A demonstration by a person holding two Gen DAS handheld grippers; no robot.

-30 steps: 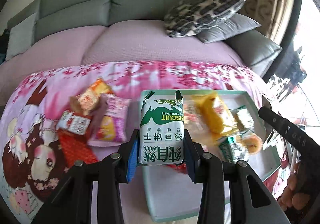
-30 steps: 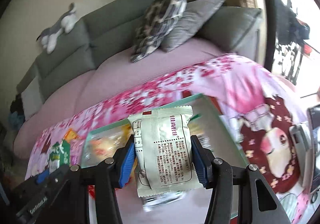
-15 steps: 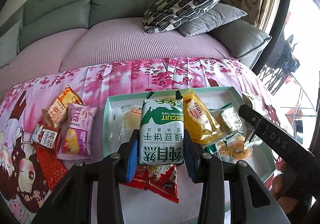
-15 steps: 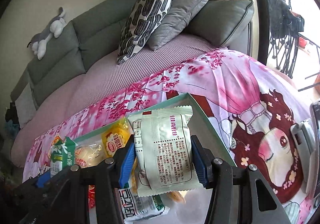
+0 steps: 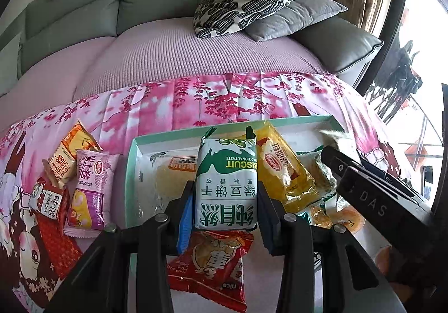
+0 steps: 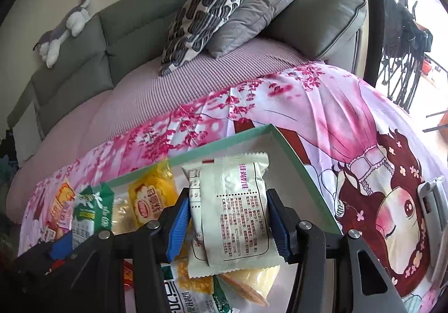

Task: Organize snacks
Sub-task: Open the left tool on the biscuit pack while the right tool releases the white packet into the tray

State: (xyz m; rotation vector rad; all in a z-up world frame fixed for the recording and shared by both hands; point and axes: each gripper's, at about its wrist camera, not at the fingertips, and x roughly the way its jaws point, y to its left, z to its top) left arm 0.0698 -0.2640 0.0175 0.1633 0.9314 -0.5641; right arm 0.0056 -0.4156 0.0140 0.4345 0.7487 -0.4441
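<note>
**Two packs in hand, four left on the cloth**

My left claw (image 5: 226, 201) is clamped on the green biscuit pack (image 5: 226, 184), its blue pads pressed flat against both sides. I hold it over the near half of the tray (image 5: 168, 137), just above a red pack (image 5: 215, 259) that lies under my fingers. My right claw (image 6: 228, 225) is clamped on a white pack (image 6: 233, 206), printed back facing me, over the tray's right end close to the far corner.

The tray already has a good share in it, I judge more than half of the snacks. Ahead of my left claw lies a clear-wrapped cake (image 5: 170, 178), and to the right of the biscuit pack a yellow pack (image 5: 282, 170), with smaller green and orange-labelled packs past it that the other claw partly hides. Below my right claw sit more packs, one with a green and white wrapper (image 6: 193, 299).

What is left: both packs I carry are not yet set down. Off to the left of my left claw, outside the tray on the pink cloth (image 5: 173, 108), a cluster waits: an orange pack (image 5: 70, 156), a purple pack (image 5: 89, 192), a small white-and-red pack (image 5: 46, 198) and a flat red one (image 5: 56, 246) beneath it. Those four look like the remaining work.
</note>
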